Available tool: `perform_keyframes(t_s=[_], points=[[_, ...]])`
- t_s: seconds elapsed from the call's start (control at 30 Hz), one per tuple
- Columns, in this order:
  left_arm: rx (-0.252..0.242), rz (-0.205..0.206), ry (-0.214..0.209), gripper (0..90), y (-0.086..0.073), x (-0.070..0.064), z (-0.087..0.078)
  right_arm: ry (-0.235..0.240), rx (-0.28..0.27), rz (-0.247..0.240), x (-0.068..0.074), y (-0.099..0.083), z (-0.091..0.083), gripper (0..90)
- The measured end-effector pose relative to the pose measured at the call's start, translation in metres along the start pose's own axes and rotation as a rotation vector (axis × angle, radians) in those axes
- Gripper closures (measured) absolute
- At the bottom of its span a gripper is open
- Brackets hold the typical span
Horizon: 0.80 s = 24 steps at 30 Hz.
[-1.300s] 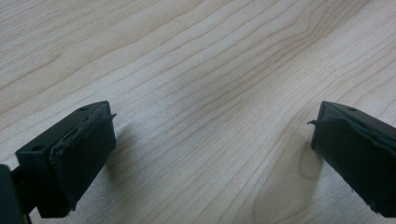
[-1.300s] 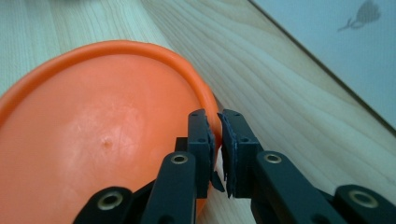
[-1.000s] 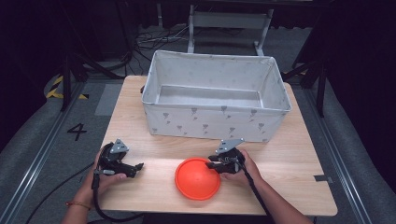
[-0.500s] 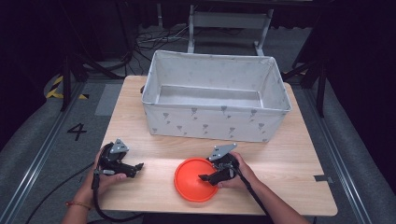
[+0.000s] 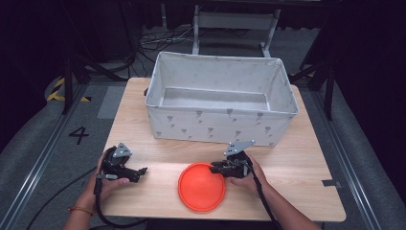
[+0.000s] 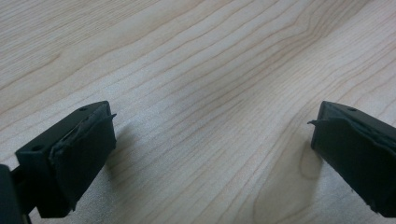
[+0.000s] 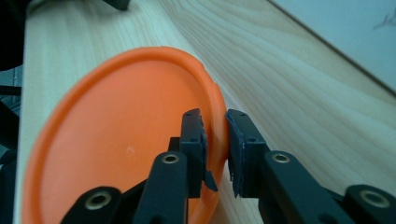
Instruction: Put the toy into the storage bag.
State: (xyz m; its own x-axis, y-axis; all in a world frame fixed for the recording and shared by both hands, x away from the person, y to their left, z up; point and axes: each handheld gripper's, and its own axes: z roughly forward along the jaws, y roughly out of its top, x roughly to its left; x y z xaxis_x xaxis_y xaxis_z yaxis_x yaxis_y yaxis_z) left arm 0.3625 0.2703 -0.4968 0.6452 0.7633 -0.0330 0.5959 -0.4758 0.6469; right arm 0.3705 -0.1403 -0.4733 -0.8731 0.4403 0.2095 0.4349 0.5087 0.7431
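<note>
An orange round plate point(image 5: 201, 187) lies on the wooden table point(image 5: 287, 158) near its front edge, right of centre. My right gripper point(image 5: 214, 167) is at the plate's right rim, shut on it; in the right gripper view the rim of the plate point(image 7: 116, 140) passes between the two black jaws of the right gripper point(image 7: 215, 135). My left gripper point(image 5: 141, 171) rests low at the table's front left, apart from the plate. Its jaws stand wide open over bare wood, and the left gripper point(image 6: 210, 135) holds nothing.
A large white fabric bin point(image 5: 220, 127) with a small grey print stands open at the back of the table, its inside bare. Cables and metal stand legs lie on the dark floor behind. A strip of tape point(image 5: 331, 182) marks the table's right front.
My right gripper has drawn the orange plate leftward and toward the table's front edge. The left gripper has stayed where it was.
</note>
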Motion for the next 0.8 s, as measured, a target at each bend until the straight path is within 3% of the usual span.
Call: perform_keyframes(t_s=[0.17, 0.3, 0.43, 0.8], points=[[0.0, 0.001, 0.0, 0.2, 0.0, 0.0, 0.0, 0.011, -0.035, -0.05, 0.011, 0.009, -0.018, 82.4], [-0.001, 0.007, 0.002, 0.2, 0.0, 0.0, 0.0, -0.007, -0.044, -0.106, 0.019, 0.014, -0.03, 82.5], [-0.002, 0.006, 0.002, 0.2, 0.0, 0.0, 0.0, -0.05, -0.037, -0.191, 0.028, 0.019, -0.047, 82.6], [-0.001, 0.005, 0.002, 0.2, 0.0, 0.0, 0.0, -0.144, -0.062, -0.245, 0.024, 0.025, -0.089, 82.7]])
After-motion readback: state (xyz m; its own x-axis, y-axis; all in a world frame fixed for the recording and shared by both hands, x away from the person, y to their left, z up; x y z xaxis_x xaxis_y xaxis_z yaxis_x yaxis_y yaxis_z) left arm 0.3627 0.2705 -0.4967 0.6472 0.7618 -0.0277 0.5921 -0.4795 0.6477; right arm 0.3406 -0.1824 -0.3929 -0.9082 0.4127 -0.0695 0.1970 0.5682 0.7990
